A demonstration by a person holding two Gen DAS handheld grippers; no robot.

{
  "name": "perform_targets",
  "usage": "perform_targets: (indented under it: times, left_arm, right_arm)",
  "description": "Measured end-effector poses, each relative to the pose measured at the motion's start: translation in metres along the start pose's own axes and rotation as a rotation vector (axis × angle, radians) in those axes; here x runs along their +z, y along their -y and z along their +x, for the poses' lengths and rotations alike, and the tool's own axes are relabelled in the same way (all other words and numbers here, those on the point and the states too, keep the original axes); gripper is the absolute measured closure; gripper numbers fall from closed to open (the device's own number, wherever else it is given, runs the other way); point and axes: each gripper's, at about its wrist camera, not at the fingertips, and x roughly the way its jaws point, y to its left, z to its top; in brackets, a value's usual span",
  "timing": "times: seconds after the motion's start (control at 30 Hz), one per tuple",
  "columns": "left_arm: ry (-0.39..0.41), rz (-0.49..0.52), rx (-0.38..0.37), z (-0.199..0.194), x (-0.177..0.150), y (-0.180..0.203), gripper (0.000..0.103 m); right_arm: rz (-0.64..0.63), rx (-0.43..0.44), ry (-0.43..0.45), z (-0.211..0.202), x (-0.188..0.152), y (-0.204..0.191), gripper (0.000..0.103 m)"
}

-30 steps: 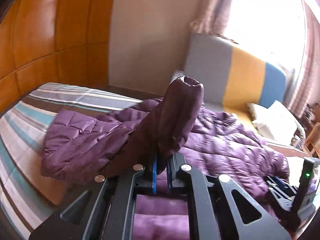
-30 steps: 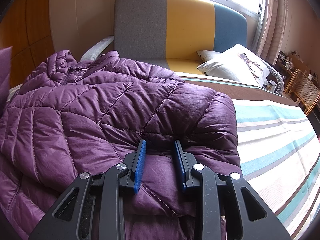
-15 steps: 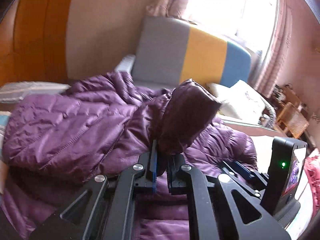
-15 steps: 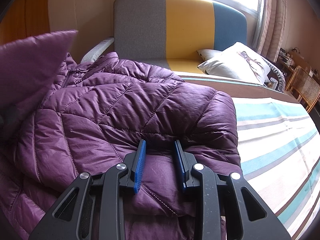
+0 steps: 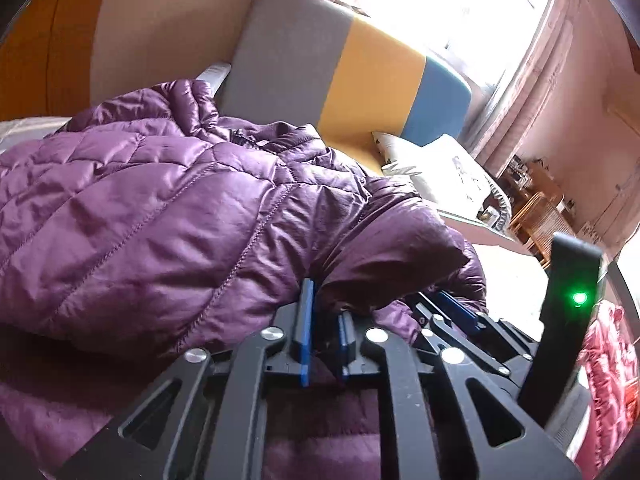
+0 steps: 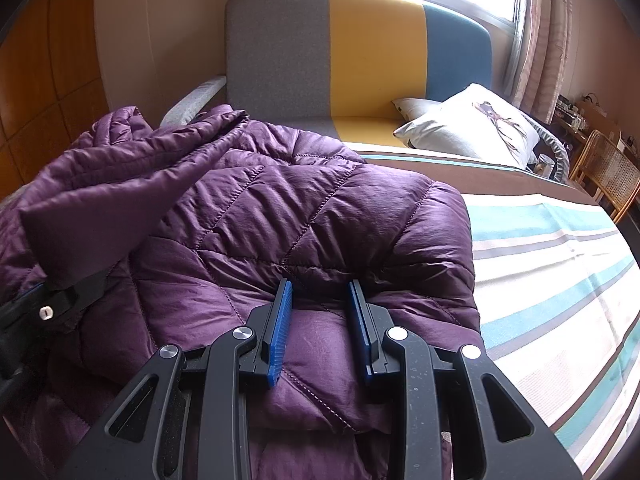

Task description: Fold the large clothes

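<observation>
A purple quilted jacket (image 6: 280, 216) is seen spread across a striped bed (image 6: 560, 280), its body folded over on itself and its sleeve (image 5: 392, 256) laid across the front. The sleeve's cuff end is carried between the blue fingers (image 5: 306, 320) of the left gripper (image 5: 324, 332), whose jaws have just been opening; they stand at a narrow gap, fabric is still bunched between them, and whether the pads still press on it cannot be told. In the right wrist view, a padded fold at the jacket's near edge is pinched by the right gripper (image 6: 320, 320), the fingers (image 6: 280, 320) set a modest way apart with the puffy fabric bulging up between them.

The jacket is judged to be light and very soft, with a slick, shiny shell likely to slide over itself and spring back once pressure is eased. Thick quilted edges, the cuff and the hem are judged the surest places to be gripped, since a flat panel would slip from the pads.

No containers are in view. A grey, yellow and blue headboard (image 6: 360, 52) is seen behind the bed, with white pillows (image 6: 472, 124) at its foot, and a wicker chair (image 6: 608, 172) is visible at the far right.
</observation>
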Motion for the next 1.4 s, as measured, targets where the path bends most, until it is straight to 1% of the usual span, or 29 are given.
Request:
perform_targets:
  times: [0.03, 0.1, 0.13, 0.17, 0.23, 0.27, 0.33, 0.4, 0.43, 0.5, 0.53, 0.57, 0.63, 0.67, 0.7, 0.77, 0.83, 0.87, 0.9, 0.93, 1.0, 1.07, 1.1, 1.13, 1.2, 1.23, 1.37, 1.4]
  left_arm:
    - [-0.007, 0.007, -0.014, -0.006, -0.001, 0.001, 0.077]
    - [0.002, 0.04, -0.025, -0.02, -0.002, 0.005, 0.029]
    - [0.015, 0.063, -0.024, -0.029, -0.002, 0.008, 0.021]
    - [0.044, 0.1, -0.025, -0.044, -0.005, 0.011, 0.015]
    - [0.06, 0.138, -0.027, -0.058, -0.006, 0.011, 0.014]
    - [0.066, 0.156, -0.014, -0.066, -0.006, 0.008, 0.013]
    - [0.083, 0.165, 0.048, -0.078, -0.005, -0.005, 0.013]
    - [0.104, 0.135, 0.131, -0.09, 0.0, -0.029, 0.014]
    - [0.124, 0.092, 0.208, -0.096, 0.004, -0.05, 0.014]
    - [0.143, 0.01, 0.301, -0.103, 0.01, -0.08, 0.018]
    - [0.152, -0.056, 0.352, -0.106, 0.014, -0.103, 0.019]
    - [0.157, -0.094, 0.374, -0.107, 0.016, -0.116, 0.02]
    - [0.163, -0.164, 0.403, -0.106, 0.017, -0.142, 0.021]
    - [0.16, -0.186, 0.413, -0.104, 0.015, -0.154, 0.022]
    - [0.156, -0.195, 0.407, -0.101, 0.013, -0.161, 0.022]
    - [0.15, -0.199, 0.38, -0.096, 0.007, -0.165, 0.022]
    - [0.152, -0.183, 0.378, -0.094, 0.004, -0.161, 0.022]
    - [0.155, -0.165, 0.376, -0.094, 0.004, -0.157, 0.022]
    - [0.157, -0.152, 0.373, -0.093, 0.003, -0.155, 0.021]
    - [0.157, -0.14, 0.372, -0.092, 0.002, -0.152, 0.02]
    - [0.154, -0.131, 0.368, -0.089, 0.003, -0.15, 0.016]
    - [0.153, -0.14, 0.356, -0.089, 0.003, -0.153, 0.016]
    - [0.151, -0.145, 0.348, -0.089, 0.003, -0.153, 0.015]
    - [0.146, -0.152, 0.33, -0.089, 0.002, -0.155, 0.015]
    - [0.139, -0.149, 0.313, -0.086, 0.002, -0.157, 0.015]
    - [0.133, -0.144, 0.312, -0.085, 0.002, -0.156, 0.015]
    - [0.125, -0.113, 0.362, -0.087, 0.007, -0.145, 0.018]
    - [0.129, -0.106, 0.357, -0.089, 0.01, -0.142, 0.02]
  right_arm:
    - [-0.002, -0.003, 0.0, 0.0, 0.0, -0.001, 0.074]
    - [-0.004, -0.006, 0.001, -0.001, -0.001, -0.001, 0.075]
    - [-0.005, -0.006, 0.0, 0.0, 0.0, -0.002, 0.075]
    - [-0.004, -0.006, 0.0, -0.001, -0.001, -0.002, 0.075]
    - [-0.004, -0.006, 0.0, -0.001, -0.001, -0.002, 0.075]
    - [-0.005, -0.008, 0.0, -0.001, -0.001, -0.003, 0.074]
    - [-0.005, -0.009, 0.001, -0.001, 0.0, -0.003, 0.074]
    - [-0.004, -0.011, 0.006, -0.002, 0.0, -0.003, 0.074]
    - [0.0, -0.013, 0.015, -0.003, -0.001, -0.003, 0.074]
    - [0.017, -0.022, 0.042, -0.01, -0.002, 0.001, 0.074]
    - [0.032, -0.032, 0.067, -0.016, -0.003, 0.003, 0.074]
    - [0.055, -0.056, 0.119, -0.029, -0.003, 0.007, 0.074]
    - [0.074, -0.082, 0.189, -0.051, -0.003, 0.007, 0.074]
    - [0.072, -0.081, 0.202, -0.057, -0.002, 0.006, 0.074]
    - [0.059, -0.054, 0.206, -0.063, 0.002, 0.001, 0.074]
    - [0.003, 0.013, 0.215, -0.071, 0.013, -0.019, 0.074]
    - [-0.063, 0.068, 0.213, -0.072, 0.027, -0.043, 0.074]
    - [-0.104, 0.097, 0.196, -0.067, 0.035, -0.058, 0.074]
    - [-0.133, 0.109, 0.175, -0.06, 0.041, -0.07, 0.074]
    - [-0.167, 0.123, 0.135, -0.048, 0.048, -0.084, 0.074]
    - [-0.192, 0.145, 0.072, -0.03, 0.055, -0.097, 0.074]
    - [-0.218, 0.078, 0.019, -0.011, 0.055, -0.102, 0.074]
    - [-0.226, 0.033, -0.003, -0.005, 0.054, -0.101, 0.074]
    - [-0.21, 0.007, -0.031, 0.002, 0.049, -0.094, 0.074]
    - [-0.155, 0.02, -0.038, 0.004, 0.04, -0.083, 0.074]
    - [-0.135, 0.035, -0.023, 0.003, 0.033, -0.079, 0.074]
    - [-0.124, 0.044, 0.001, 0.003, 0.029, -0.076, 0.074]
    - [-0.124, 0.044, 0.006, 0.003, 0.029, -0.075, 0.074]
